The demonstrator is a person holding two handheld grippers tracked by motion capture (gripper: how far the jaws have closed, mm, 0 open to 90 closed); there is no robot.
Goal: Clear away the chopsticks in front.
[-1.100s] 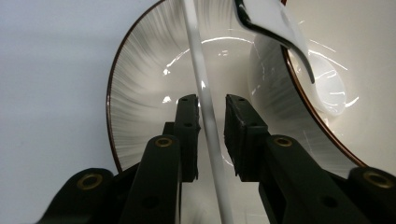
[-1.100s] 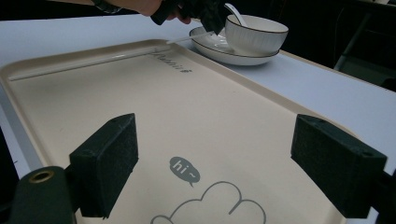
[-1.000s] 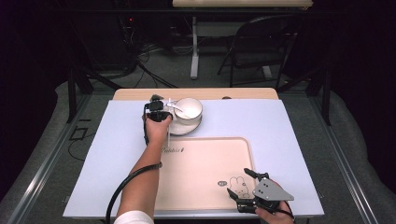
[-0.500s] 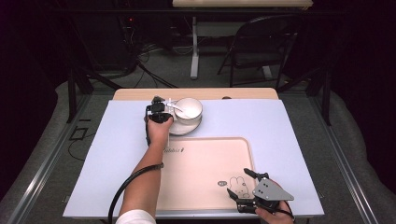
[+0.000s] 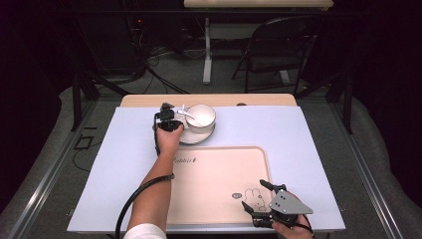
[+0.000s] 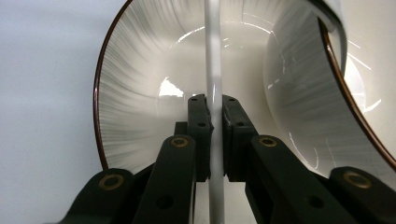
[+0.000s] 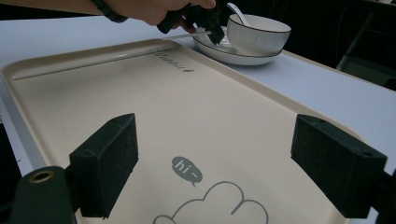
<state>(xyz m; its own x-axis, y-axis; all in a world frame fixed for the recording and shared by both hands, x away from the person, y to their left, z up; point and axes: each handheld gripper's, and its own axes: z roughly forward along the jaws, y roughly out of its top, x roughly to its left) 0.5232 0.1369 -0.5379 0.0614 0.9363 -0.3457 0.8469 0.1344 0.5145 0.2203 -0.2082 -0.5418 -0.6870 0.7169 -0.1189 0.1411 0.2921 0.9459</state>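
2 left fingers (image 6: 198, 135) clamped on spoon handle (image 6: 213, 70), long axis toward bowl (image 5: 201, 115).

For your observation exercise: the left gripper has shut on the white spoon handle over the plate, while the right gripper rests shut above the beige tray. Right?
Not quite. The right gripper is open, as the right gripper view shows; the rest stands.

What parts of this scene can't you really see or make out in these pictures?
- Spoon end, left gripper view: handle runs off the top edge.
- Plate, high view: the near part is hidden by the hand and left gripper.
- Bowl, left gripper view: cut by the right edge.
- Tray drawing, right gripper view: cut by the bottom edge.
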